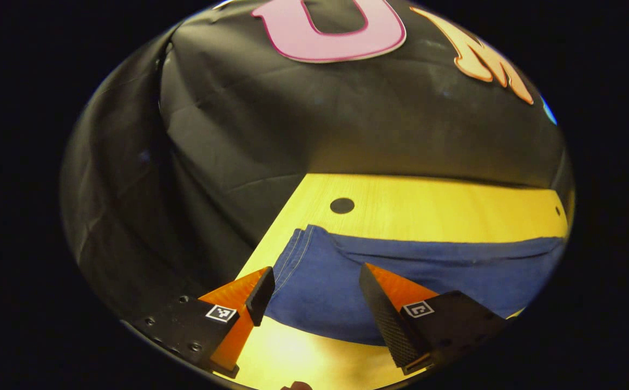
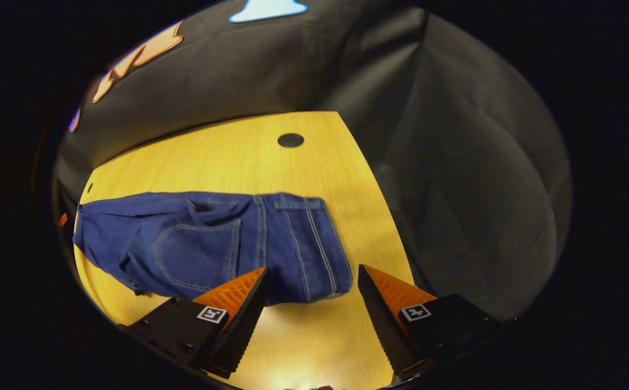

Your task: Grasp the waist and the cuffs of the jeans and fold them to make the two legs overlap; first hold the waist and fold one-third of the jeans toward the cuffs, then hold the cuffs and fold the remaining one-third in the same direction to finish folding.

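Both the left gripper (image 1: 314, 284) and right gripper (image 2: 312, 284) are held spread above the jeans (image 2: 211, 244); only the top layer may be caught.

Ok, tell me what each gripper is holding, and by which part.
Nothing is held. The left gripper and right gripper are open above the jeans.

Left claw (image 1: 314, 281) was wide open, both fingers spread with a clear gap between them, holding nothing and pitched down and forward from above. Right claw (image 2: 312, 281) was in the same state: jaws spread wide, nothing between them, angled down at a similar tilt. Neither claw's fingers were touching anything.
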